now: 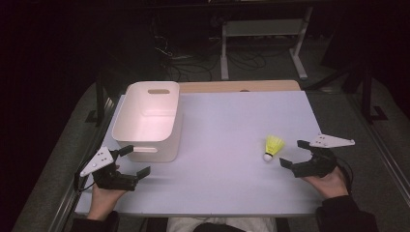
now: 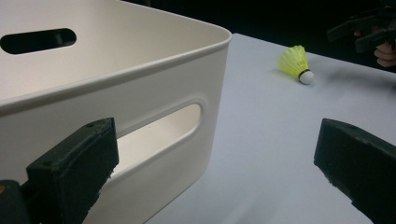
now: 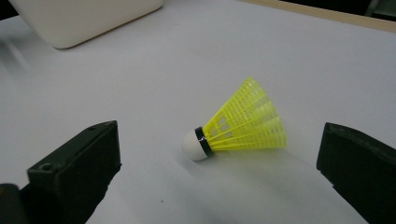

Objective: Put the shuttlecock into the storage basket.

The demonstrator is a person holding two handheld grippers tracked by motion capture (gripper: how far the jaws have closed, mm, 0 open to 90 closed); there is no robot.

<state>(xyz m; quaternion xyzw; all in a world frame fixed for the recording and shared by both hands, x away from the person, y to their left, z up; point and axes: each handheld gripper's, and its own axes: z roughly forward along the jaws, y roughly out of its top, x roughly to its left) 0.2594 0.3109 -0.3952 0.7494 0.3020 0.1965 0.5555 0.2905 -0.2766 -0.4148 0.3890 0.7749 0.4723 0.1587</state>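
Observation:
A yellow shuttlecock [image 1: 273,147] with a white cork tip lies on its side on the white table top [image 1: 227,145], right of centre. My right gripper [image 1: 294,153] stands open just to its right, jaws wide, nothing between them. In the right gripper view the shuttlecock [image 3: 240,125] lies a little ahead of the jaws, cork toward the left. A white plastic bin [image 1: 150,118] with handle slots sits at the left. My left gripper [image 1: 134,160] is open beside the bin's near wall. The left gripper view has the bin [image 2: 116,93] close on the left and the shuttlecock [image 2: 295,63] far off.
The table's near edge [image 1: 193,212] runs just in front of both hands. A wooden strip [image 1: 241,86] borders the far edge. Beyond it, a dark floor with cables and a metal frame [image 1: 263,36]. Open table surface lies between bin and shuttlecock.

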